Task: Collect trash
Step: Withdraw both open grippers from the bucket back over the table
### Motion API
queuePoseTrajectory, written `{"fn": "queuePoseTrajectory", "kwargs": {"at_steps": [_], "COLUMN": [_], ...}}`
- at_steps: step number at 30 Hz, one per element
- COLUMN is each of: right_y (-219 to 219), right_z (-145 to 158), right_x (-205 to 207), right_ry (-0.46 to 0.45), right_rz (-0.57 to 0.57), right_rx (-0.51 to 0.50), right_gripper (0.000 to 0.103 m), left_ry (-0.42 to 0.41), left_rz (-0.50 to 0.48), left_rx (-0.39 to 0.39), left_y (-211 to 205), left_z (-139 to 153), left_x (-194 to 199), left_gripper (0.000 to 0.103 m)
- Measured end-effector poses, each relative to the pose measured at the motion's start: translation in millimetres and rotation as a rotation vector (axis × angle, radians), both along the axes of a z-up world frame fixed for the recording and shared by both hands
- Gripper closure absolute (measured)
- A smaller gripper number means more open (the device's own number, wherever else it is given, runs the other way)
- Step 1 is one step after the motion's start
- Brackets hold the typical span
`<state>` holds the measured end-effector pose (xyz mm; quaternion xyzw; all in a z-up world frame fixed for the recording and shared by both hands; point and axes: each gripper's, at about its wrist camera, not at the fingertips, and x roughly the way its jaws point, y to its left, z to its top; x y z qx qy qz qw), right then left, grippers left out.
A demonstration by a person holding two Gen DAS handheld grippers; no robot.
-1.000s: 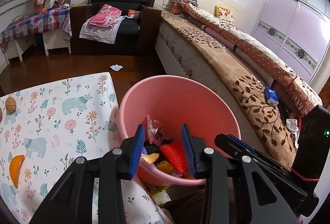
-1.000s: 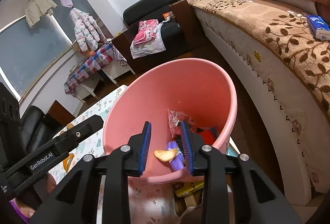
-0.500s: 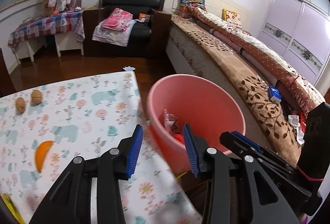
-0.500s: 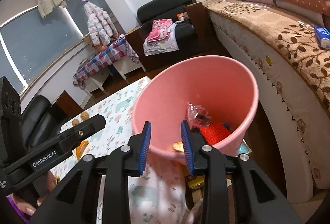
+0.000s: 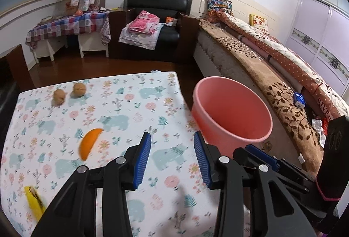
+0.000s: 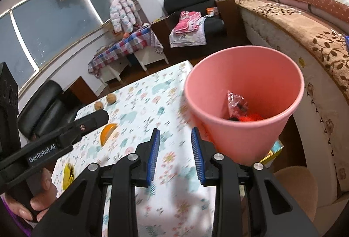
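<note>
A pink bucket [image 5: 233, 115] [image 6: 246, 93] stands off the table's right edge and holds a clear wrapper [image 6: 236, 104] and red net trash [image 6: 250, 117]. On the floral tablecloth [image 5: 122, 106] lie an orange peel [image 5: 89, 142] [image 6: 107, 130], two walnuts [image 5: 68, 93] [image 6: 105, 100] and a yellow wrapper [image 5: 32, 200] [image 6: 67, 172]. My left gripper [image 5: 172, 158] is open and empty above the table, left of the bucket. My right gripper [image 6: 175, 156] is open and empty beside the bucket.
A bed [image 5: 272, 67] runs along the right behind the bucket. A black armchair with clothes [image 5: 152, 25] and a checkered side table [image 5: 65, 25] stand at the back. A tan stool [image 6: 296, 189] sits below the bucket.
Both grippers have pulled back from over the bucket and swung left over the table. The peel, walnuts and yellow wrapper have come into view.
</note>
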<state>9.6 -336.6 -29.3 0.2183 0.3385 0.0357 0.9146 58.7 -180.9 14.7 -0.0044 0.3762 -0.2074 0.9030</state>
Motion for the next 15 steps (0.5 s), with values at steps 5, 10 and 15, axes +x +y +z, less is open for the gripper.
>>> {"fn": "queuePoseTrajectory", "kwargs": {"at_steps": [5,10,15], "right_y": [19,34,50], "right_z": [-1,-4,-2], "right_x": [-9,-13,-17], "right_ry": [0.006,0.028,0.029], "right_rz": [0.029,0.069,0.110], "right_rx": [-0.018,0.001,-0.018], "right_gripper": [0.073,0.073,0.073], "left_ry": [-0.006,0.004,-0.004], "left_rz": [0.037,0.066,0.104], "left_rx": [-0.005,-0.009,-0.006], "left_y": [25,44,63], "left_z": [0,-1,1], "left_x": [-12,-21,-30], "left_gripper": [0.058,0.057,0.055]}}
